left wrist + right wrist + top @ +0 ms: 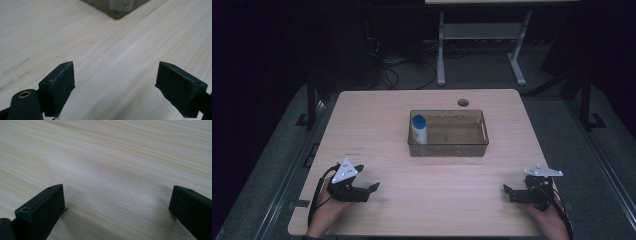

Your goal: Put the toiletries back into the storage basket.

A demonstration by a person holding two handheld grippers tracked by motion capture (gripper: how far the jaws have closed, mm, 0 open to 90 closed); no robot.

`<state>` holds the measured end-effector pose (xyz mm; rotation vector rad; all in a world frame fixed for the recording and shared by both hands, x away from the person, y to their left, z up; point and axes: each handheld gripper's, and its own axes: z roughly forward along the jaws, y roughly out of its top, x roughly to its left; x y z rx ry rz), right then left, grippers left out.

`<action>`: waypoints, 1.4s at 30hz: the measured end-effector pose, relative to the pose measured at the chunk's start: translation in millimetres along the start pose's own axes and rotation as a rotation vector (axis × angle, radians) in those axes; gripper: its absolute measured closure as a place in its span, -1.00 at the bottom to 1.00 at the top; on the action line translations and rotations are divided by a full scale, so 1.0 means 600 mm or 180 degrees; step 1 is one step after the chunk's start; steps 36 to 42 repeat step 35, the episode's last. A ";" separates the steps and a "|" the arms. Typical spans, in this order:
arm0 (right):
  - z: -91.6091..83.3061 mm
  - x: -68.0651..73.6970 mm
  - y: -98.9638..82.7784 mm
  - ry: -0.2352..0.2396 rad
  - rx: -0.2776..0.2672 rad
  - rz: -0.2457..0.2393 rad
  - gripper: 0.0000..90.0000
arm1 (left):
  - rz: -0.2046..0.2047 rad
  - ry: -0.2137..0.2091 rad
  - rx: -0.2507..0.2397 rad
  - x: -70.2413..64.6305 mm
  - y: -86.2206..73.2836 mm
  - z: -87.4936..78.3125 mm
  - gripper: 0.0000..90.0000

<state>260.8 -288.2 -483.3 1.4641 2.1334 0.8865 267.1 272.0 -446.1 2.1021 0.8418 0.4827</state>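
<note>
1. The bottle (pixel 419 129), white with a blue cap, stands upright in the left end of the clear bin (pixel 484 131), close against its left wall. The bin sits mid-table, a little toward the far side; the rest of it looks empty.

2. The left gripper (pixel 373 187) rests at the near left of the table (pixel 377 115), jaws spread wide with nothing between them. It is well apart from the bin but points roughly toward it.

3. The right gripper (pixel 507 190) sits at the near right, also spread wide and empty, well apart from bin and bottle alike.

4. Risks, as I judge them:
   - The bottle is tall and narrow; a jaw catching the cap on the way in would likely tip it over inside the bin.
   - It stands hard by the left wall, so there may be little room for a jaw on that side; squeezing there could grab the wall too, or drag the whole bin.
   - The bin is light-looking and unheld; a lift that snags the rim would shift it across the table.

5. What the views add:
   - The high view gives the whole layout: both grippers, the person's hands, the bin, and a round hole in the table beyond it.
   - The left gripper view shows the bin's near corner (pixel 117 10) at the top, with the bottle a pale blur behind the wall, confirming the aim.
   - The right gripper view shows bare wood grain between its jaws, so its heading cannot be told from there.
</note>
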 end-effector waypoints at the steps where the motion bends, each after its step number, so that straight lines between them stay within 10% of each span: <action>1: 0.000 0.000 0.000 0.0000 0.0001 0.0000 -1.00 | -0.0025 0.0000 0.0015 0.000 -0.005 -0.001 -0.69; 42: 0.000 0.000 0.000 0.0000 0.0001 0.0002 -1.00 | -0.0170 -0.0013 0.0364 0.001 -0.053 0.009 -0.71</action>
